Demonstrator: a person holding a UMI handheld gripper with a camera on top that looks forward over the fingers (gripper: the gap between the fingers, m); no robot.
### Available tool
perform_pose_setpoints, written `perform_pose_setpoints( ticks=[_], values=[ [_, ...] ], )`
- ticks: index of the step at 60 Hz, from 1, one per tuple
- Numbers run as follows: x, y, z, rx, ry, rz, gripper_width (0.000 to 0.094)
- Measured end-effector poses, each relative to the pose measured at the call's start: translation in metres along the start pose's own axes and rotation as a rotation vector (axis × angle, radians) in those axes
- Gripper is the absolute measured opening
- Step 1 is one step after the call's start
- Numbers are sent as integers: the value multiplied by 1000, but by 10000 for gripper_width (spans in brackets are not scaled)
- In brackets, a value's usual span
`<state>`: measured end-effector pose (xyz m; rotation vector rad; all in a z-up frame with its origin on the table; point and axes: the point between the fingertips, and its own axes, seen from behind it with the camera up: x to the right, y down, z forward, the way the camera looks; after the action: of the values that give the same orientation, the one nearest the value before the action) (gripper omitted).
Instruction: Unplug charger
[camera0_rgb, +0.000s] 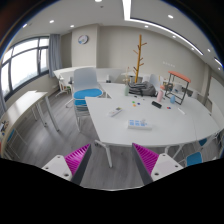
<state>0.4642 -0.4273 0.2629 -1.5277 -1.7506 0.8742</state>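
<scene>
My gripper is open, its two magenta pads wide apart with nothing between them but grey floor. It is held well back from a large white table that stands beyond the fingers. Small objects lie on the table: a small blue-and-white item, a small dark item and a white item. I cannot make out a charger or a socket among them.
Blue chairs stand at the table's far left side. A white desk stands by the windows at left. A wooden coat stand and a rack stand at the back. A table leg is just ahead of the fingers.
</scene>
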Motion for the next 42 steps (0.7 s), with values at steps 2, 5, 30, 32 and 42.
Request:
perform_pose_setpoints(
  ticks=[2, 5, 30, 32, 42],
  values=[
    [4, 1, 0, -3, 15, 0, 854],
    [12, 3, 3, -5, 36, 2, 854],
    [101, 39, 51, -10, 179, 28, 854],
    [108, 40, 56, -7, 187, 30, 856],
    [140, 40, 91, 18, 205, 50, 854]
  ],
)
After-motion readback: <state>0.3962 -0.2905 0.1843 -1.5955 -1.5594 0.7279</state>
